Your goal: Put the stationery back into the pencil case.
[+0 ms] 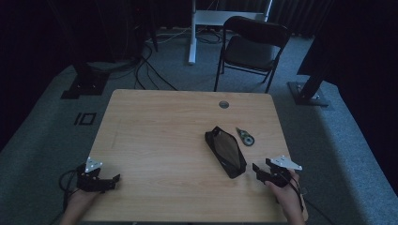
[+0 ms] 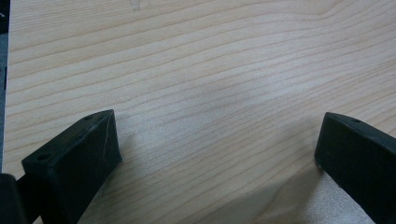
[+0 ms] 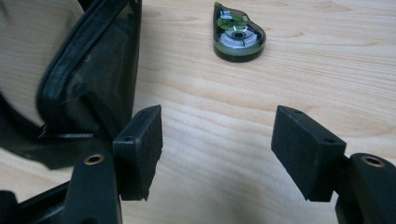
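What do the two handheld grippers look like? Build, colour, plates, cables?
Both are matte black. The left gripper and the right gripper each carry a pale grey three-cornered plate on top, and a dark cable trails back from each. The gripper views show blocky black jaw pads with small screw holes; the right one's jaw arms have brass-coloured inserts. No sleeves visible on the forearms.

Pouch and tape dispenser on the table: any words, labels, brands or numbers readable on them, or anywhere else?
None can be read.
Black mesh pouch: no print visible.
Green tape dispenser: no legible label.
Square mark on the floor: a plain outline, no letters.
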Demonstrator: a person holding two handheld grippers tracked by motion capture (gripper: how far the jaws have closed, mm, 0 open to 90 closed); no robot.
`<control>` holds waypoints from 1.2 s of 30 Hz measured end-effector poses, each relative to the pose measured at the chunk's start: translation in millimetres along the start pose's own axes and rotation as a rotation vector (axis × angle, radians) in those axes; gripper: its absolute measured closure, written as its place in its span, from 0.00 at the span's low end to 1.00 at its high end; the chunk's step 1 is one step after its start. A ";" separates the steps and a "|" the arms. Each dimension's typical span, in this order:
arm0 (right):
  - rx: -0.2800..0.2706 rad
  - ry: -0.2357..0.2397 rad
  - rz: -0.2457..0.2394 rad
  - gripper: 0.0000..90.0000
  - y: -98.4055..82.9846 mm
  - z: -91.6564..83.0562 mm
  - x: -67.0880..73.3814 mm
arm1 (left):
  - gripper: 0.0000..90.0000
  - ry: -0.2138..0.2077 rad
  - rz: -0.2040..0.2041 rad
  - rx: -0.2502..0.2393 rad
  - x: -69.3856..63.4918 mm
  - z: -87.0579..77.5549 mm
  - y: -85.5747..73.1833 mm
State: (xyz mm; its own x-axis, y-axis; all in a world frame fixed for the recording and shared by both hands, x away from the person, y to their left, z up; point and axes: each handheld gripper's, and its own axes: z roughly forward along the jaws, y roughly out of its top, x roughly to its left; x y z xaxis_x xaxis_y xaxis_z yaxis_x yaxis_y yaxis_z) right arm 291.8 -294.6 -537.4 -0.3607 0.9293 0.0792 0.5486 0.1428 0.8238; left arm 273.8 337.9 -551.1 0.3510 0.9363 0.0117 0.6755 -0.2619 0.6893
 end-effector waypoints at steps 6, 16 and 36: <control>-0.001 -0.002 0.002 0.34 8.0 12.6 -6.3 | 0.00 0.000 0.000 0.000 0.0 0.0 0.0; 0.004 -0.008 0.007 0.31 23.3 31.6 -18.0 | 0.00 0.000 -0.002 -0.002 -0.2 0.1 0.0; 0.021 -0.002 -0.029 0.28 50.2 68.4 -22.0 | 0.00 0.000 -0.002 0.000 -0.2 0.0 0.1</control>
State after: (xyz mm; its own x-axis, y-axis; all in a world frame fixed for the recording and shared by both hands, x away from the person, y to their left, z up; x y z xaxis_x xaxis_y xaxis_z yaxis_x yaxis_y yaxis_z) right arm 378.9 -284.6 -536.2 -0.3751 0.9254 0.0546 0.5539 0.1765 0.8137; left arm 273.8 337.7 -551.1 0.3498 0.9368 0.0104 0.6763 -0.2602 0.6891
